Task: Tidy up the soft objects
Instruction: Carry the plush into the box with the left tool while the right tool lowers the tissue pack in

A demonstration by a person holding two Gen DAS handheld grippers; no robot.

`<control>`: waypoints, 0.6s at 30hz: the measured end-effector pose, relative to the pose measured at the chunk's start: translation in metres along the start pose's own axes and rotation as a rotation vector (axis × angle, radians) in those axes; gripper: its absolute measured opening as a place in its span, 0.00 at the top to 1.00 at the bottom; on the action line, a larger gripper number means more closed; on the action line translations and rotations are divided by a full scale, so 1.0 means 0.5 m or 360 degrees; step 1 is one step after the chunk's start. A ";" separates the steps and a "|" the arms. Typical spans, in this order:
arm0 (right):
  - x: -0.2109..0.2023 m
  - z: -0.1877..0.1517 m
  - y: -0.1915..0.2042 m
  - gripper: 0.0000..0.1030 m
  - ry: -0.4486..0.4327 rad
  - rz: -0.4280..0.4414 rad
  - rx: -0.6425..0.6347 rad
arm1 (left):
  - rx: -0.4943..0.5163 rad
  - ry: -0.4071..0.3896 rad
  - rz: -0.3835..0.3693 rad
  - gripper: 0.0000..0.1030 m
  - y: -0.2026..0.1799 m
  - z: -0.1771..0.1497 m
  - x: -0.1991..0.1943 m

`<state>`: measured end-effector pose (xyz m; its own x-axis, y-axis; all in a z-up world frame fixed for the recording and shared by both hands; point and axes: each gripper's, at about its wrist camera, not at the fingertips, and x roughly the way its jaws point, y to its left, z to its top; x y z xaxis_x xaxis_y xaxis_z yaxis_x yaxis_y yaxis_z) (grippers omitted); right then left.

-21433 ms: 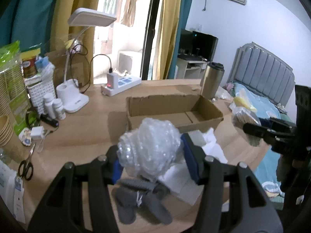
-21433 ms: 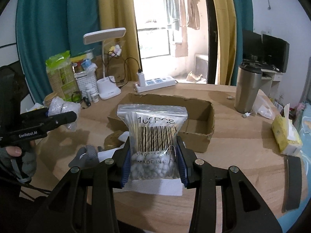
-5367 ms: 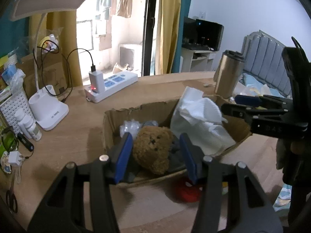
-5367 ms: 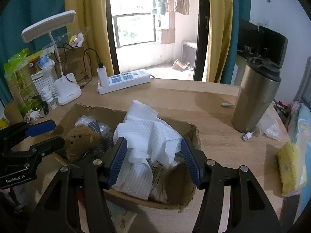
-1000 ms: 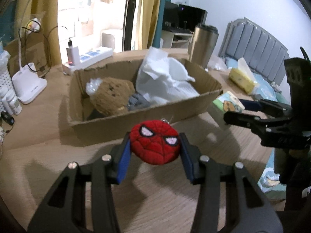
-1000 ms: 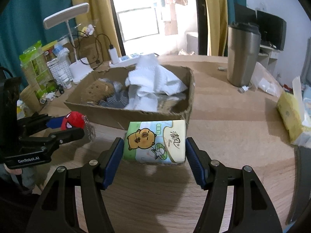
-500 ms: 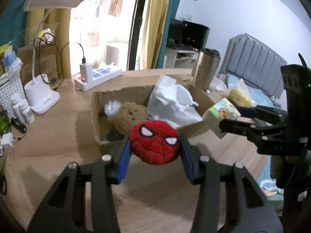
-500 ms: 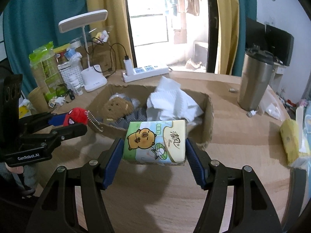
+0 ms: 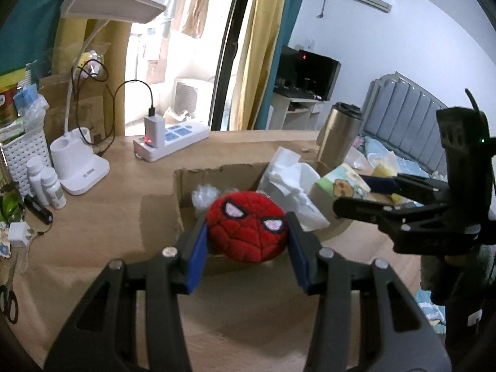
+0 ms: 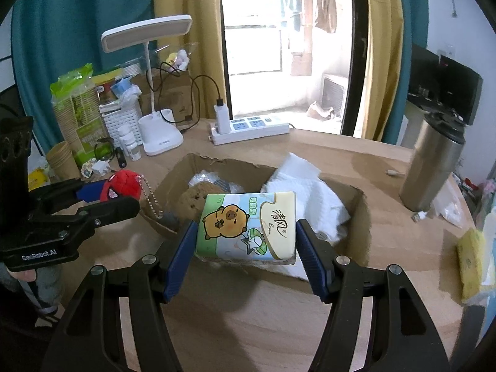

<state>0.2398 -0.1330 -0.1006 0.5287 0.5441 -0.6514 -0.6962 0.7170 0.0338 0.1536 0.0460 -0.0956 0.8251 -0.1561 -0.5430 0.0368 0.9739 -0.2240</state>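
My left gripper [image 9: 246,259] is shut on a red Spider-Man plush [image 9: 247,225], held above the near left corner of the cardboard box [image 9: 183,183]. The plush with its bead chain also shows in the right wrist view [image 10: 122,186]. My right gripper [image 10: 246,255] is shut on a tissue pack [image 10: 248,224] with a capybara print, held over the box's [image 10: 364,217] near edge. The tissue pack shows in the left wrist view [image 9: 339,183]. In the box lie white paper towels [image 10: 310,192], a brown teddy bear [image 10: 193,200] and bubble wrap [image 10: 201,178].
A white desk lamp [image 10: 159,136], a power strip [image 10: 248,128], small bottles [image 10: 128,142], a white basket [image 10: 119,121] and paper cups [image 10: 62,159] stand at the table's back left. A steel tumbler [image 10: 429,172] stands at the right. A yellow tissue pack [image 10: 472,262] lies near the right edge.
Both grippers have risen and moved forward toward the box with their loads. The plush and the tissue pack now hang over the box's near edge.
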 end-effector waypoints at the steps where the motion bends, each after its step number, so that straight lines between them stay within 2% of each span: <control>1: 0.007 0.003 0.003 0.34 0.0007 0.0005 -0.0004 | -0.0003 -0.0003 0.0000 0.53 0.006 0.002 -0.001; 18: 0.113 0.007 0.005 0.34 0.0134 0.0042 0.0036 | -0.0066 0.0024 0.0064 0.53 0.060 -0.003 0.014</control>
<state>0.2695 -0.0991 -0.1346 0.4668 0.5252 -0.7115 -0.6980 0.7129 0.0683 0.1594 0.0740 -0.1073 0.8169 -0.1200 -0.5642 -0.0198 0.9717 -0.2353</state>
